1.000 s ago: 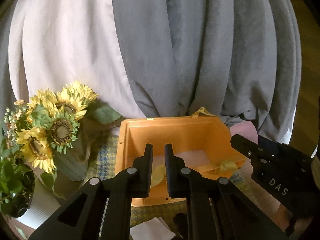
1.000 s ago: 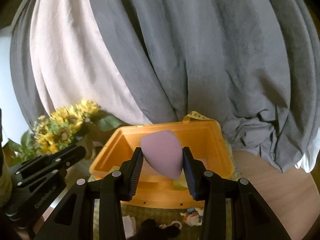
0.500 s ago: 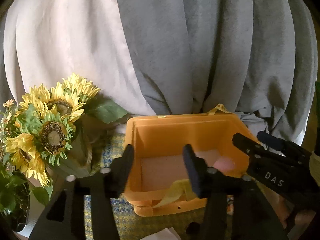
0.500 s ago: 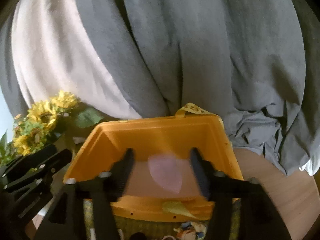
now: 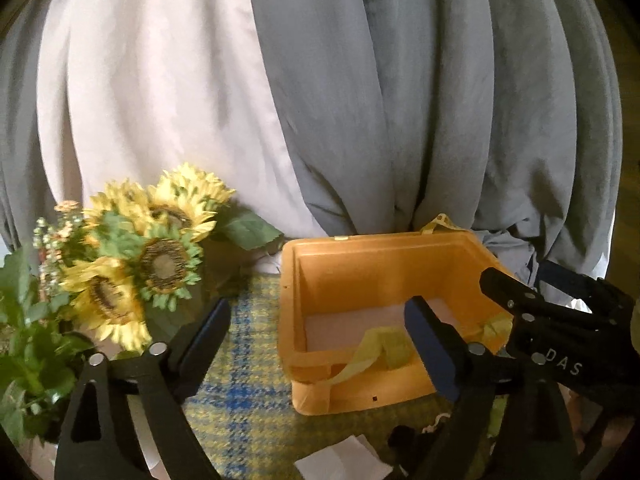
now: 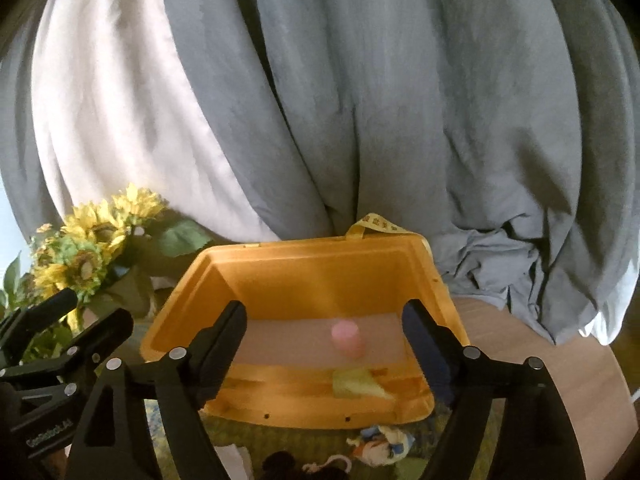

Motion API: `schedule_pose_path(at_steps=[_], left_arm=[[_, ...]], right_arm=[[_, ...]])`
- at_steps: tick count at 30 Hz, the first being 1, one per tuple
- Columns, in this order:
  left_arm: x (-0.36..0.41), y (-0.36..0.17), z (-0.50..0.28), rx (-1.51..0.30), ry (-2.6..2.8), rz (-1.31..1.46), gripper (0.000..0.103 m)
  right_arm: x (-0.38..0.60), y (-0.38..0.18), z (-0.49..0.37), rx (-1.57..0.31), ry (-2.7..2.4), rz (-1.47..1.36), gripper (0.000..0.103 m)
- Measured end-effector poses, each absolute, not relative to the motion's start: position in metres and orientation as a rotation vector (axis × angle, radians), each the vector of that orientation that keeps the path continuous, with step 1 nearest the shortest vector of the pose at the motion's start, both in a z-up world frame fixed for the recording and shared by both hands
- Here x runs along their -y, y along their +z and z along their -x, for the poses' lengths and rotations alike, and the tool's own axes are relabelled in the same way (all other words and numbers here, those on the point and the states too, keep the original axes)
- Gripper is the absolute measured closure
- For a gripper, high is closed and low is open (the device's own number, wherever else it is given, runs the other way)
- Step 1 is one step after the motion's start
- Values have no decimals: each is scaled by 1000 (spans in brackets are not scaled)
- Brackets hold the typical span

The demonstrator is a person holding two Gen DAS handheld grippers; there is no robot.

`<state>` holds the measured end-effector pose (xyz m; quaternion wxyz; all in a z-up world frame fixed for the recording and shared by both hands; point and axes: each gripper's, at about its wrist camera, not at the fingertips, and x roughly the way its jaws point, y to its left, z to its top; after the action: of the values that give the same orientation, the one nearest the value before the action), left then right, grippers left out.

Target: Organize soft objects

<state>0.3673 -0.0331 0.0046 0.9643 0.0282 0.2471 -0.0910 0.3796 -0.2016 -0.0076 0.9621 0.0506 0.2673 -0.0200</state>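
An orange plastic bin (image 5: 360,264) (image 6: 320,264) stands on a yellow-and-blue checked cloth (image 5: 240,400). A pink sponge (image 6: 346,338) lies blurred on the bin's floor. A yellow-green ribbon (image 5: 380,348) (image 6: 354,382) hangs over the bin's near wall. My left gripper (image 5: 320,340) is at the bin's near left corner, its jaws opening with nothing pressed between them. My right gripper (image 6: 324,344) is in front of the bin, its jaws opening too, the sponge beyond them and free. The right gripper (image 5: 560,320) also shows at the right of the left wrist view.
A bunch of sunflowers (image 5: 148,256) (image 6: 88,248) stands left of the bin. Grey and pale curtains (image 5: 360,100) hang behind. Small soft toys (image 6: 380,448) and white paper (image 5: 344,460) lie on the cloth before the bin. Bare wooden table (image 6: 520,340) lies to the right.
Both grippers went from shut to wide open. The pink sponge left the right gripper and dropped into the bin. The ribbon left the left gripper and now hangs over the bin's wall.
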Motion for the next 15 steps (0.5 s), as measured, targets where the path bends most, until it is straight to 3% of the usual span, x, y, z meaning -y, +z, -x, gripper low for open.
schedule_pose_path(at_steps=[15], left_arm=[[-6, 6, -291, -487, -118, -40, 8]], right_arm=[[159, 4, -305, -491, -34, -81, 14]])
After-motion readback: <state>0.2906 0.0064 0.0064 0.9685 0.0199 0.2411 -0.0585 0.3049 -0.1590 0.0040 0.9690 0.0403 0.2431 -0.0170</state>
